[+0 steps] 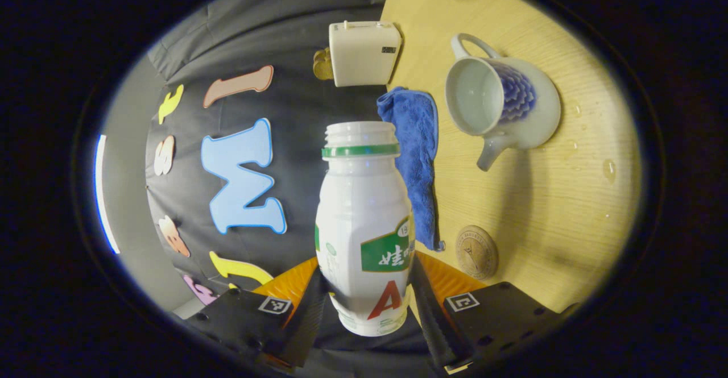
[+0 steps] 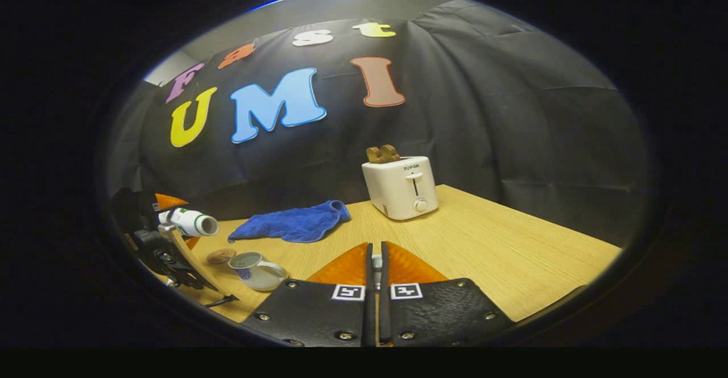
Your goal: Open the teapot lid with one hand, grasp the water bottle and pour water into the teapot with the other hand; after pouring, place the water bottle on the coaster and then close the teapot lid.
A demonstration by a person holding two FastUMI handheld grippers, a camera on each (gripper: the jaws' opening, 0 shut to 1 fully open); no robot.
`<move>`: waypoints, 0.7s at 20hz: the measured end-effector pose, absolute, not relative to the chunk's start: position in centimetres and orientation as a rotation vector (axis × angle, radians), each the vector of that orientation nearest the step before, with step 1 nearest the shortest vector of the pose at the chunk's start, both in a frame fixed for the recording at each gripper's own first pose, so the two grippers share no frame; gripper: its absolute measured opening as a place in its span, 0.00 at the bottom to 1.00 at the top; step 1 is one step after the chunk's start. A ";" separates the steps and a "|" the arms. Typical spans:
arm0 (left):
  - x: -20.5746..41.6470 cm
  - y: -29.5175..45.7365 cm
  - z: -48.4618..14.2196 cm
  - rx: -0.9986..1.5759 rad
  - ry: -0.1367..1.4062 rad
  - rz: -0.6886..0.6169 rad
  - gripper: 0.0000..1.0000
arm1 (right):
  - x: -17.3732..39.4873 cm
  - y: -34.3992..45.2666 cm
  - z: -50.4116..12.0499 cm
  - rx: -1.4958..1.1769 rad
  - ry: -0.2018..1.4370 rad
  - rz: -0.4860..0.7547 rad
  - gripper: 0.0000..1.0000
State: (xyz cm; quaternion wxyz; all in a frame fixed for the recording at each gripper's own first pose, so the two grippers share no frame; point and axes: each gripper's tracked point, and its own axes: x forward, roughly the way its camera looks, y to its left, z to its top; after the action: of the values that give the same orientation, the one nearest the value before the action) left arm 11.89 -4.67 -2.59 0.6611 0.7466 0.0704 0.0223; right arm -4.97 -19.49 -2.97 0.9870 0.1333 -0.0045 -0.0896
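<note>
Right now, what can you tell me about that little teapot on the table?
The teapot is a small, rounded, glazed pot, white with a blue scale-like pattern on its side. It has a loop handle and a short spout. Its lid is off, and the pale inside shows. It stands upright on the wooden table, near a blue cloth and a round coaster, touching neither. Water drops lie beside it.

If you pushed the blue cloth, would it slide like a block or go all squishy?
Probably squishy. The blue cloth lies rumpled in soft folds on the table, so a push would likely bunch it up. Picked up, it would probably droop, and its fluffy look suggests it is light and unbreakable.
</note>
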 end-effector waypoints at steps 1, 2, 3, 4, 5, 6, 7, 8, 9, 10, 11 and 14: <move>12.0 -4.7 -2.4 1.696 0.159 0.051 0.89 | -5.0 -19.5 -3.0 0.269 -0.008 -0.180 0.00; 12.0 -4.7 -2.4 1.707 0.158 0.055 0.89 | -5.1 -19.5 -3.0 0.269 -0.007 -0.180 0.02; 12.0 -4.6 -2.4 1.717 0.157 0.057 0.89 | -5.0 -19.5 -3.0 0.270 -0.008 -0.180 0.00; 12.0 -4.7 -2.3 1.726 0.155 0.058 0.89 | -5.0 -19.4 -3.0 0.271 -0.007 -0.178 0.02; 11.9 -4.7 -2.3 1.732 0.155 0.057 0.89 | -4.9 -19.4 -3.0 0.271 -0.006 -0.177 0.02; 11.9 -4.8 -2.3 1.736 0.154 0.055 0.89 | -4.9 -19.4 -3.0 0.270 -0.006 -0.176 0.00; 11.9 -4.9 -2.2 1.741 0.154 0.055 0.89 | -5.0 -19.4 -3.0 0.271 -0.007 -0.175 0.02; 11.9 -4.9 -2.2 1.748 0.151 0.056 0.89 | -5.0 -19.4 -3.0 0.271 -0.008 -0.175 0.02; 11.9 -4.9 -2.1 1.755 0.150 0.057 0.89 | -5.1 -19.4 -3.0 0.272 -0.008 -0.175 0.02; 11.9 -5.0 -2.1 1.761 0.150 0.056 0.89 | -5.0 -19.4 -2.9 0.273 -0.008 -0.175 0.02; 11.9 -4.9 -2.1 1.763 0.151 0.054 0.89 | -5.0 -19.4 -3.0 0.274 -0.008 -0.174 0.02; 11.9 -5.2 -1.9 1.769 0.148 0.056 0.89 | -5.1 -19.3 -3.0 0.275 -0.007 -0.173 0.02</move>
State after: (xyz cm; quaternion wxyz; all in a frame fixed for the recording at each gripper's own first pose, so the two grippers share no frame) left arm 11.85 -5.16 -1.89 0.6308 0.7729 0.0646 0.0246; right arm -5.07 -19.35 -2.95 0.9869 0.1368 -0.0036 -0.0859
